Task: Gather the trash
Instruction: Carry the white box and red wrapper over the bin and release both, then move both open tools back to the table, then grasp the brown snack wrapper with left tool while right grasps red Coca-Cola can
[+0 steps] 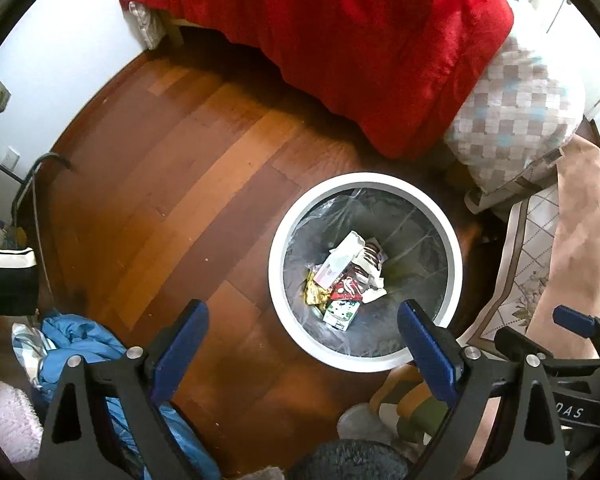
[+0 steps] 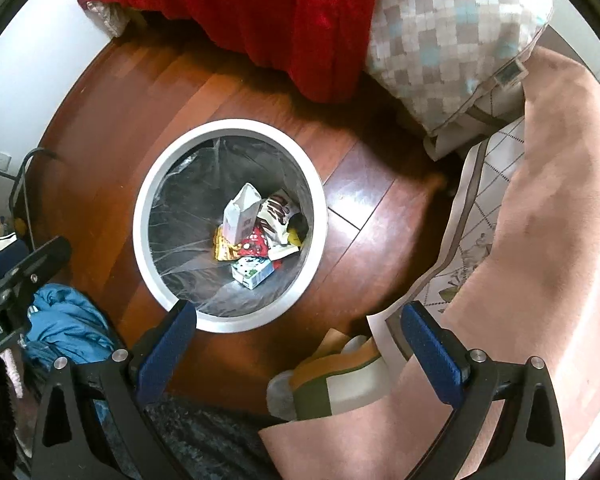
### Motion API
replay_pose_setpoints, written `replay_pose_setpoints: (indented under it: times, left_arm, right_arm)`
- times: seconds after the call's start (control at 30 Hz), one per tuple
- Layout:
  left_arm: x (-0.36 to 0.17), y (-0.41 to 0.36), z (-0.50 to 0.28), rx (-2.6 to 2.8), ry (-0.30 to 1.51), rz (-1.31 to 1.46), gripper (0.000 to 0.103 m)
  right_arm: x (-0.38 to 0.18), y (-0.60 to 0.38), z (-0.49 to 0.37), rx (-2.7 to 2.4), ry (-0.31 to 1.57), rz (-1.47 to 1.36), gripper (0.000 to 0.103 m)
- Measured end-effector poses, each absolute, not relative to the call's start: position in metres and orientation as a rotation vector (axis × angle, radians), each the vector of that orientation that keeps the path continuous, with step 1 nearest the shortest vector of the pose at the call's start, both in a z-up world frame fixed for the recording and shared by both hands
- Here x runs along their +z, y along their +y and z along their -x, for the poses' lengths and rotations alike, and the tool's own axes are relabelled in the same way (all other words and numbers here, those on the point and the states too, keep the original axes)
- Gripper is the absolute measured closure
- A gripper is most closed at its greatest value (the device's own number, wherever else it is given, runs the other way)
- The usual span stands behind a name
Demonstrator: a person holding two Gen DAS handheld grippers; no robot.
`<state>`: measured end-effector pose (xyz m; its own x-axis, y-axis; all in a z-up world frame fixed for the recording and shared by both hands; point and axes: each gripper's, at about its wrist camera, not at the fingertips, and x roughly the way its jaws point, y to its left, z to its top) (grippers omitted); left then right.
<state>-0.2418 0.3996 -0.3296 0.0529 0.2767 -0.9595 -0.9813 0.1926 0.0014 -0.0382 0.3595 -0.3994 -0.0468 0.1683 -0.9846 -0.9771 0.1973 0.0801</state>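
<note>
A round white trash bin (image 1: 364, 179) with a clear liner stands on the wooden floor. At its bottom lies a heap of trash (image 1: 346, 280): a white carton, a green-and-white carton, and red, yellow and brown wrappers. My left gripper (image 1: 303, 309) hangs open above the bin's near rim, with nothing between its blue pads. In the right wrist view the bin (image 2: 228, 125) sits left of centre with the same trash (image 2: 256, 240) inside. My right gripper (image 2: 298, 309) is open and empty, its left fingertip over the near rim. Its blue finger (image 1: 571, 319) shows at the right of the left wrist view.
A red blanket (image 1: 340, 40) and a checkered pillow (image 1: 516, 120) hang over the bed edge behind the bin. Pink cloth (image 2: 540, 240) and a patterned mat lie to the right. Blue clothing (image 1: 80, 340) is at the left. A person's striped sock (image 2: 332, 380) is near the bin.
</note>
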Motion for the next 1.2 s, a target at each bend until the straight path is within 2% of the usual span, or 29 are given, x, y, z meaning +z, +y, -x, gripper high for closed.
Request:
replay_pose_setpoints:
  times: [0.43,0.7,0.9,1.2]
  left_arm:
    - [-0.248,0.352,0.247,1.216,0.964,0.774,0.007]
    - [-0.187,0.311,0.21,1.245,0.915,0.659,0.007]
    - [-0.181,0.277,0.112,1.158,0.889,0.617,0.007]
    - [-0.24,0.204,-0.132,0.918,1.025,0.616,0.007]
  right_arm:
    - [-0.309,0.316,0.045,1.286,1.152,0.727,0.0]
    - [-0.23,0.252,-0.007,1.34,1.168,0.471,0.0]
    - [-0.2,0.181,-0.115,1.187,1.097,0.506,0.0]
    - [-0.239,0.101,-0.343,0.835,1.006,0.931,0.0]
